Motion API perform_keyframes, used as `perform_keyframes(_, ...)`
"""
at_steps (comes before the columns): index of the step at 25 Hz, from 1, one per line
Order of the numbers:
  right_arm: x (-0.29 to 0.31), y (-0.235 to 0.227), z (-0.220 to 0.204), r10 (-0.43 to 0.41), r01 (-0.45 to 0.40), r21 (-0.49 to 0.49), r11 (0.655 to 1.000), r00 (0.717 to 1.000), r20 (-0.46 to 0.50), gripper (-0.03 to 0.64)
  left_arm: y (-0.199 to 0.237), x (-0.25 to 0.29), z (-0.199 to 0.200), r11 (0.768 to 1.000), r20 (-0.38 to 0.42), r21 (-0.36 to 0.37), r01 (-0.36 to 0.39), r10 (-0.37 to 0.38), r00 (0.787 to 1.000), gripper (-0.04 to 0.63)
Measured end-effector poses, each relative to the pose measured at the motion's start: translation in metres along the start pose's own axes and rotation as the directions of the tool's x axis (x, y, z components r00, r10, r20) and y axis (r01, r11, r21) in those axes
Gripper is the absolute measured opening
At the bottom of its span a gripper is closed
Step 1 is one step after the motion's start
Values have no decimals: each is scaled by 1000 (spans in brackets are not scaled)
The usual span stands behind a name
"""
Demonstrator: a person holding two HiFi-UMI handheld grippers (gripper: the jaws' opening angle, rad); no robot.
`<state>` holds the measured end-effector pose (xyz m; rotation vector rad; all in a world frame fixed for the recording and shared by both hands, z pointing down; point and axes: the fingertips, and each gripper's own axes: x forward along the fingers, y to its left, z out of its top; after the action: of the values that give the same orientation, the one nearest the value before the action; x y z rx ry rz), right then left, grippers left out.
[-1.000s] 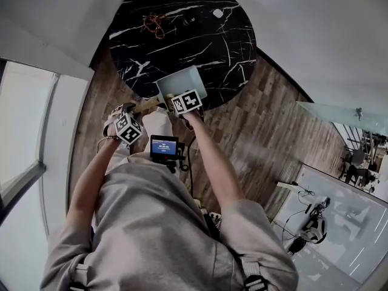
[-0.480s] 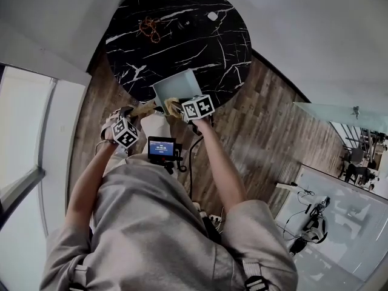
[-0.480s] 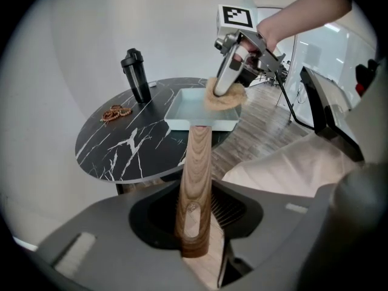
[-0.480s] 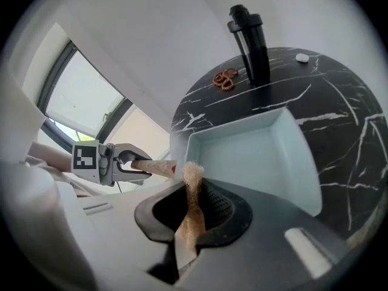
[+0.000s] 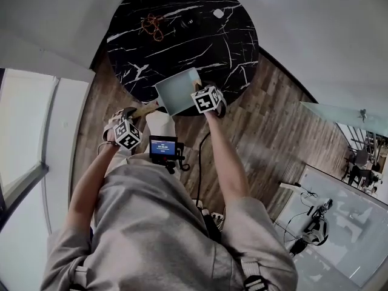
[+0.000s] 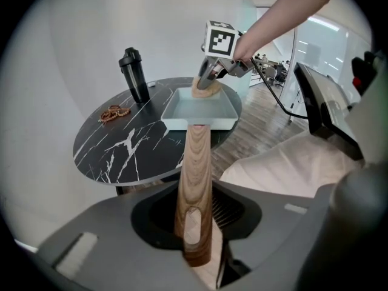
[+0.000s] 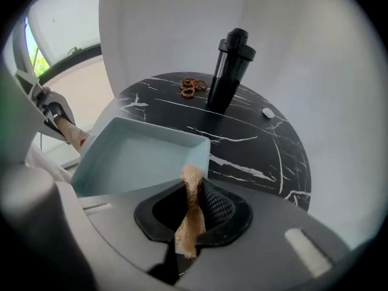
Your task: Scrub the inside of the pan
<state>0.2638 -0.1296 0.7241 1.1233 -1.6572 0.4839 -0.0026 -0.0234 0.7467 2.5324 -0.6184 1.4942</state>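
Observation:
A pale blue square pan [image 5: 176, 91] sits at the near edge of the round black marble table [image 5: 182, 23]. Its wooden handle [image 6: 194, 180] juts off the table and lies between my left gripper's [image 6: 195, 223] jaws, which have just been closing and now grip it. My right gripper [image 6: 208, 82] is shut on a tan scrubbing pad [image 7: 189, 208]. It holds the pad at the pan's [image 6: 200, 111] far rim, on the right side as the head view shows it. In the head view the left gripper [image 5: 134, 114] is below and left of the pan, and the right gripper [image 5: 199, 90] at its right edge.
A black bottle [image 7: 230, 65] stands at the back of the table beside a string of brown beads [image 7: 193, 87]. A small white object [image 7: 267, 112] lies further right. Wooden floor [image 5: 267, 132] surrounds the table, and a cable [image 5: 197, 162] hangs by the person's body.
My right gripper has carried the pad from the pan's near edge by the handle over to its right side. The left gripper has kept its place at the handle.

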Motion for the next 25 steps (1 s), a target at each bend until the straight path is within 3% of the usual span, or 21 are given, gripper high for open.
perform_keyframes(6, 8, 2, 3, -176, 170, -149, 974, 984, -24, 49, 1, 1, 1, 1000, 10, -7, 4, -4, 1000, 106)
perform_keyframes(9, 19, 9, -1, -204, 190, -195, 962, 978, -53, 46, -1, 1, 2, 1000, 13, 0, 12, -12, 1000, 106)
perform_keyframes(14, 27, 15, 6, -81, 83, 18, 996, 994, -68, 40, -1, 1, 2, 1000, 15, 16, 25, -25, 1000, 104)
perform_keyframes(20, 29, 19, 10, 66, -61, 205, 977, 998, -16, 40, -3, 2, 1, 999, -3, 4, 48, -48, 999, 103)
perform_keyframes(25, 26, 33, 6, 120, -113, 241, 964, 993, -15, 40, -3, 2, 0, 998, -12, -4, 64, -64, 998, 103)
